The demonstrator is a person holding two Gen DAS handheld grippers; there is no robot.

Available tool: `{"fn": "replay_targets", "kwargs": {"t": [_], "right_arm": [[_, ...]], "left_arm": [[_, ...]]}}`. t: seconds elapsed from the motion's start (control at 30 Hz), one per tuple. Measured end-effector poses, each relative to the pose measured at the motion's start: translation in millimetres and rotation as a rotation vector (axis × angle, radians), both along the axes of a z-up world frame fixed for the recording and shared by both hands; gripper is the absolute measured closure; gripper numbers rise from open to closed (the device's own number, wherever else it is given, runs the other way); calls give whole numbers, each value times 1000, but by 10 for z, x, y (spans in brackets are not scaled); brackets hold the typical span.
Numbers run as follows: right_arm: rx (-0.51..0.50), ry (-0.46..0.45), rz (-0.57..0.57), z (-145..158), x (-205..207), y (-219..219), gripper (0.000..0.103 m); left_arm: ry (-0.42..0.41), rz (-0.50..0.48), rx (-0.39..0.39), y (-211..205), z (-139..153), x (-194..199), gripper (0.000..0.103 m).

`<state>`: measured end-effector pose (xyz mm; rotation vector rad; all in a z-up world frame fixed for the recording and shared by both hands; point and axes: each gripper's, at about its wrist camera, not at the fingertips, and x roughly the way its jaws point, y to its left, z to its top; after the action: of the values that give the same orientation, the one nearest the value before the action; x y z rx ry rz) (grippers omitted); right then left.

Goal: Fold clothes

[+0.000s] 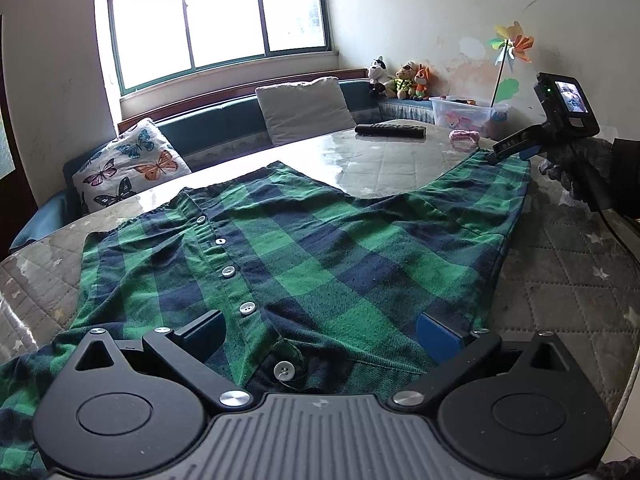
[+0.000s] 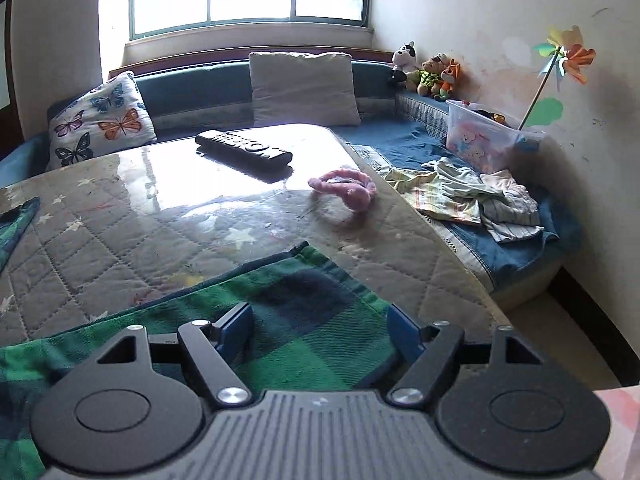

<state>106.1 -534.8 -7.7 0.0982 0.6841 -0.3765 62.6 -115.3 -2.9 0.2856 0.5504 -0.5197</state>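
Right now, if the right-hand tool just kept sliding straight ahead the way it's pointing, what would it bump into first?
The right tool is open over the green plaid garment, so it would ride along that cloth first. Past the hem, the pink fuzzy headband lies roughly ahead, slightly to its right; depth is hard to judge.

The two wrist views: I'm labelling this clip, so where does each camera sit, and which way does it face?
Left wrist: on the left gripper, low over the green and navy plaid garment, facing the window; the gloved hand holding the right gripper shows.
Right wrist: on the right gripper, over a plaid corner, facing the window; own open fingers show.
Shared: black remote control, pink fluffy headband.
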Motion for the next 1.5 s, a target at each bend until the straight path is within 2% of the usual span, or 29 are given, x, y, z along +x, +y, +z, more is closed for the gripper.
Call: {"fn": "replay_targets", "kwargs": {"t": [0.37, 0.5, 0.57, 0.67, 0.73, 0.8, 0.93, 1.17, 1.5], "right_arm": [[33, -12, -46, 11, -107, -112, 27], [50, -12, -59, 3, -144, -138, 31], [55, -14, -61, 6, -160, -137, 37], [63, -19, -57, 26, -187, -119, 55], [74, -22, -55, 44, -212, -113, 75], [91, -33, -48, 74, -245, -98, 89], [92, -62, -25, 164, -311, -9, 95], [121, -154, 127, 576, -447, 396, 96], [172, -226, 488, 1223, -459, 1597, 96]], "left_arm": [[12, 4, -5, -1, -14, 16, 0], [14, 5, -4, -2, -19, 21, 0], [15, 7, -5, -3, -19, 20, 0], [16, 10, -5, -3, -18, 19, 0], [15, 11, -3, -2, -18, 16, 0], [15, 14, -3, 1, -15, 12, 0], [11, 24, -2, 25, -1, -5, 0], [-6, 62, -9, 121, 48, -11, 0], [-41, 141, -33, 393, 136, -63, 0]]}}
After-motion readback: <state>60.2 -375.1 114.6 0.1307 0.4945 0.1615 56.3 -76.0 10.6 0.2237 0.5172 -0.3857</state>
